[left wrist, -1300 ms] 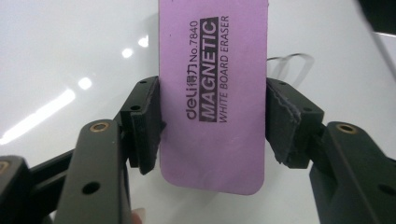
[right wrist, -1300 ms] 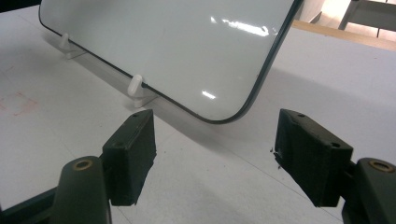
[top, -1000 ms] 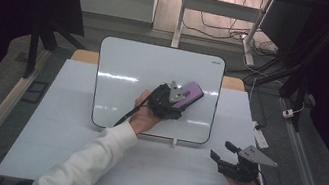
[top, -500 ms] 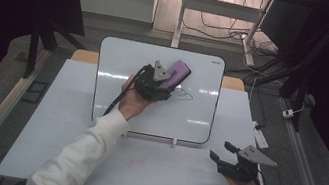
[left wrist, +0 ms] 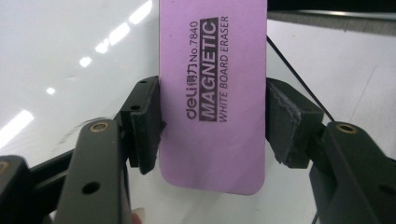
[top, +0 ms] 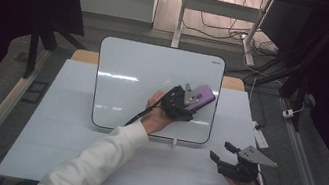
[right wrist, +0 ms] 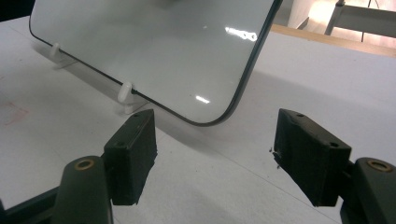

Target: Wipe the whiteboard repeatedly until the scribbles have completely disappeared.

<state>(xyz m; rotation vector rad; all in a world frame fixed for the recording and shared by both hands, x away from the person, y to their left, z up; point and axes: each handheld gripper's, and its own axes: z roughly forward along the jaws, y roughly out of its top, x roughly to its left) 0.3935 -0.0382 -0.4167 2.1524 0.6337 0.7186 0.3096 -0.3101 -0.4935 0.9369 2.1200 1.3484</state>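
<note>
- A purple whiteboard eraser [left wrist: 212,93] is clamped between the two black fingers [left wrist: 142,123] of the left gripper [left wrist: 212,123].
- "MAGNETIC WHITE BOARD ERASER" is printed on it.
- A glossy whiteboard [left wrist: 60,60] is seen behind.

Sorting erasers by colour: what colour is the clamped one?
Purple eraser, black lettering; clearest in the left gripper view.

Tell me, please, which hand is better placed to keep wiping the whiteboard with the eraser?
Left: the left gripper already clamps the purple eraser against the whiteboard. The right gripper sits open beside the board.
</note>
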